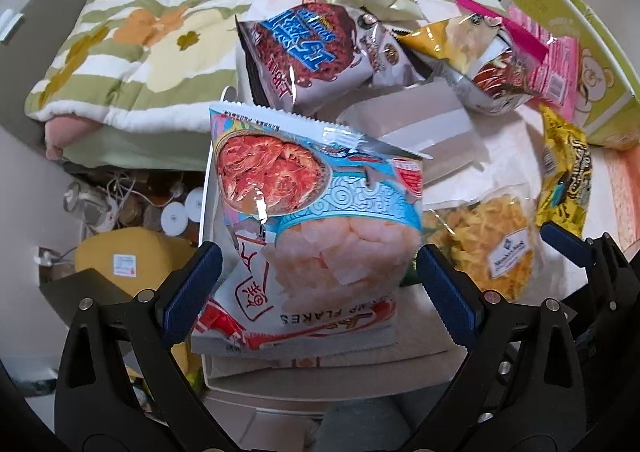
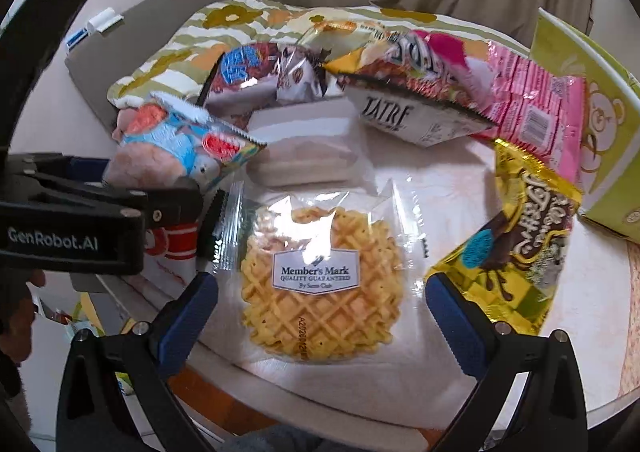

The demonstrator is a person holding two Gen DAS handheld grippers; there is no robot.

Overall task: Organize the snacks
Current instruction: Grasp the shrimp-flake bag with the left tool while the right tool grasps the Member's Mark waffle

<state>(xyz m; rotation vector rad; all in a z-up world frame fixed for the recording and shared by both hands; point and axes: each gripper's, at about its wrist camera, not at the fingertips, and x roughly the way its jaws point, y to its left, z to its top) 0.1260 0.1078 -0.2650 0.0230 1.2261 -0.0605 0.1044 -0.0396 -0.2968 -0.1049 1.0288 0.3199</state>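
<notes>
My left gripper (image 1: 318, 284) is open, its blue pads either side of a shrimp flakes bag (image 1: 312, 220) at the table's left edge; the pads look close to the bag without clearly squeezing it. The same bag shows in the right wrist view (image 2: 176, 148). My right gripper (image 2: 320, 312) is open around a clear-wrapped Member's Mark waffle (image 2: 320, 284) lying flat on the table; it also shows in the left wrist view (image 1: 492, 240). Behind lie a dark noodle bag (image 1: 304, 52), a TATRE bag (image 2: 408, 108), a pink pack (image 2: 536, 108) and a yellow bag (image 2: 516, 240).
A white box (image 1: 420, 128) sits mid-table on a pale cloth (image 2: 440, 188). A green carton with a bear (image 2: 592, 124) stands at the right. A flowered quilt (image 1: 140, 40) lies behind. Clutter and cables sit on the floor at the left (image 1: 120, 212).
</notes>
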